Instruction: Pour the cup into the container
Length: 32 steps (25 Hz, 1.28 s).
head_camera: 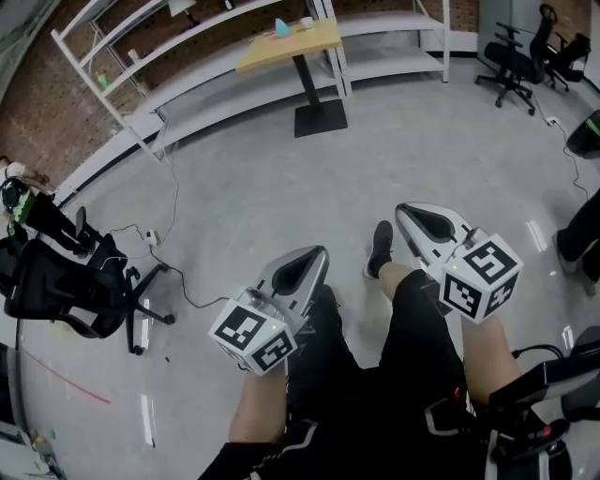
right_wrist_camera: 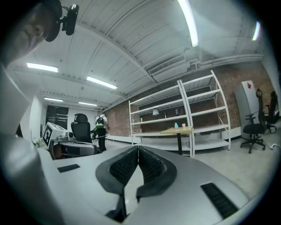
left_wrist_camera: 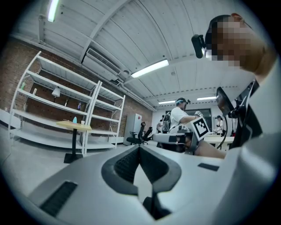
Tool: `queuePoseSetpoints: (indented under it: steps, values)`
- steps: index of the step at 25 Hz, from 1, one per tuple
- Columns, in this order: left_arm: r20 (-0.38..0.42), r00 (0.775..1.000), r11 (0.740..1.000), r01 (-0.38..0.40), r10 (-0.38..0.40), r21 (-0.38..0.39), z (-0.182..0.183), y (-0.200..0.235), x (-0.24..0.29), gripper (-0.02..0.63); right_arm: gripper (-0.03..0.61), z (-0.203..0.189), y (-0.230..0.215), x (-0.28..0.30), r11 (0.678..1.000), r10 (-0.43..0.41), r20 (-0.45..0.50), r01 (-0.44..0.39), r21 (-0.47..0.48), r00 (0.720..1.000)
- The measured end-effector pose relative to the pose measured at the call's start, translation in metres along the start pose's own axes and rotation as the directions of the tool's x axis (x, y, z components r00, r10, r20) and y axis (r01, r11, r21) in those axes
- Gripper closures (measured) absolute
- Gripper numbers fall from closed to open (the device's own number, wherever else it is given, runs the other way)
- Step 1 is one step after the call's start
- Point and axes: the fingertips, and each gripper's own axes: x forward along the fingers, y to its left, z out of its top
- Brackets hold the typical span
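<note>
the left gripper [left_wrist_camera: 139, 147] has its two dark ribbed pads pressed together at the tips with nothing between them, and the right gripper [right_wrist_camera: 138, 147] is the same: jaws together, empty. both point level, side by side and apart from each other, out over a bare grey floor [head_camera: 253, 187]. each carries its marker cube at the rear, the left cube [head_camera: 253, 337] and the right cube [head_camera: 483, 274] sitting just above the person's forearms. below them in the head view are the person's dark trousers [head_camera: 412, 356] and one black shoe [head_camera: 380, 248] set forward on the floor. the task's things are well away from both grippers: across the room a small table [head_camera: 291, 42] with a yellow top on a single black post stands just in front of white open shelves [head_camera: 169, 56] along a brick wall [head_camera: 47, 112]. on that tabletop sit a small white cup [head_camera: 307, 21] and, just beside it, a pale blue object [head_camera: 282, 27], too small to tell what it is. a black cable [head_camera: 173, 272] trails over the floor on the left toward a dark office chair [head_camera: 66, 281], and more office chairs [head_camera: 511, 61] stand at the far right. in the right gripper view a person in a bright vest [right_wrist_camera: 101, 127] stands far off near the wall.
</note>
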Motion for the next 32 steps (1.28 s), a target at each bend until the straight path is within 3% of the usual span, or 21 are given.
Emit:
queuePoseSetpoints:
  steps: [5,14,21,32]
  values:
    - [-0.018,1.000,1.000,0.024,-0.024,0.010,-0.018,-0.087,-0.062,0.615,0.577,-0.019,0.058,-0.080,1.000,-0.004,-0.015,0.004,0.017,1.000]
    - [-0.037,0.999,0.999,0.033,-0.033,0.010,-0.038,-0.200,-0.137,0.615,0.577,-0.032,0.129,-0.197,0.999,-0.026,0.006,0.026,0.030,1.000]
    - [0.016,1.000,0.999,-0.005,0.004,0.053,-0.024,-0.233,-0.171,0.615,0.577,-0.025,0.152,-0.255,0.998,-0.056,0.037,0.055,0.025,0.998]
    - [0.034,0.999,0.999,-0.042,0.042,0.011,-0.022,-0.231,-0.196,0.615,0.578,-0.024,0.174,-0.266,0.998,-0.059,0.033,0.059,0.016,0.998]
